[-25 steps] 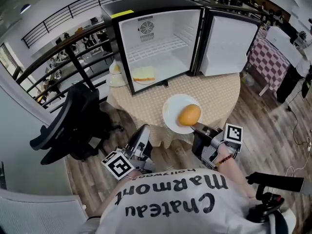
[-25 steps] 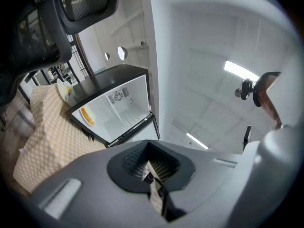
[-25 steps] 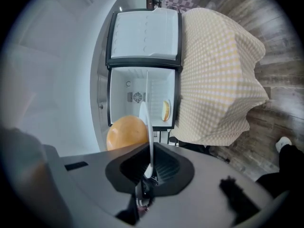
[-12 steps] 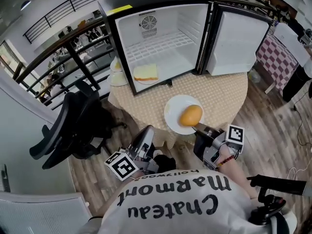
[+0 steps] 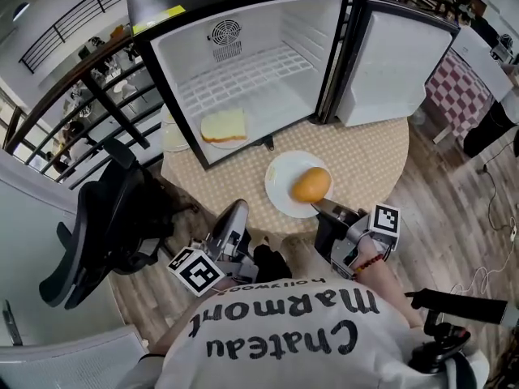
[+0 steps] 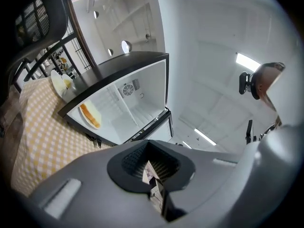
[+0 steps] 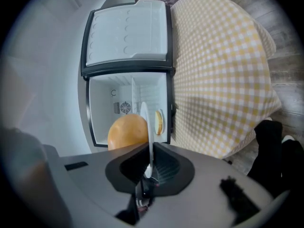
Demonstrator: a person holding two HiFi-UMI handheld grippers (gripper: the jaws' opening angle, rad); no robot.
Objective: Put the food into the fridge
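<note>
Left gripper view. Jaws of the left gripper (image 6: 151, 169): pressed together, nothing between them. Beyond them: mini fridge (image 6: 142, 87), door swung open; bread slice (image 6: 90, 115) on the fridge floor; yellow checked tablecloth (image 6: 33, 127) in front of the fridge.

Right gripper view. Jaws of the right gripper (image 7: 148, 172): pinching the rim of a white plate (image 7: 150, 127), seen edge-on. Bun (image 7: 127, 132): round, golden, lying on the plate just past the jaws. Behind: the open fridge (image 7: 102, 108) with its door (image 7: 128, 32) folded back; the bread slice (image 7: 159, 121) inside; the tablecloth (image 7: 223, 70) falling over the table edge.

Head view. Right gripper (image 5: 320, 207): at the near rim of the plate (image 5: 282, 189). The plate is at the near side of the round table (image 5: 365, 156), in front of the fridge (image 5: 182, 87), with the bun (image 5: 311, 184) on it, outside the fridge. Bread slice (image 5: 223, 125): on a small plate on the fridge floor, under the wire shelf (image 5: 243, 67). Left gripper (image 5: 238, 213): low, beside the table edge, apart from the plate. Office chair (image 5: 105, 225): black, left of the table.
</note>
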